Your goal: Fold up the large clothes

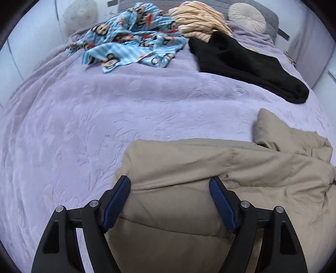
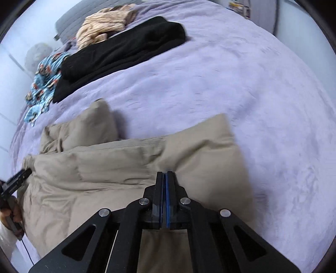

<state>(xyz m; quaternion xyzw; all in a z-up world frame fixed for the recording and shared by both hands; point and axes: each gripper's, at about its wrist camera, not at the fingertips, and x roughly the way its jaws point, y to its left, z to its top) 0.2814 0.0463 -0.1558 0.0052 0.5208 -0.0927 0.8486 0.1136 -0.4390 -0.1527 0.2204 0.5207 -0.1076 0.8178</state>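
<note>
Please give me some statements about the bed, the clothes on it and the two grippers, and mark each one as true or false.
1. The left gripper has its jaws apart over the tan jacket. True.
2. The right gripper has its jaws wide open. False: they are shut together, above the tan jacket; whether fabric is pinched between them cannot be seen.
3. The black garment lies on top of the tan jacket. False: it lies apart from it, farther up the bed, on the purple blanket.
4. The blue patterned garment lies crumpled near the head of the bed. True.
5. The striped peach garment is neatly folded. False: it is bunched up beside the black garment.
</note>
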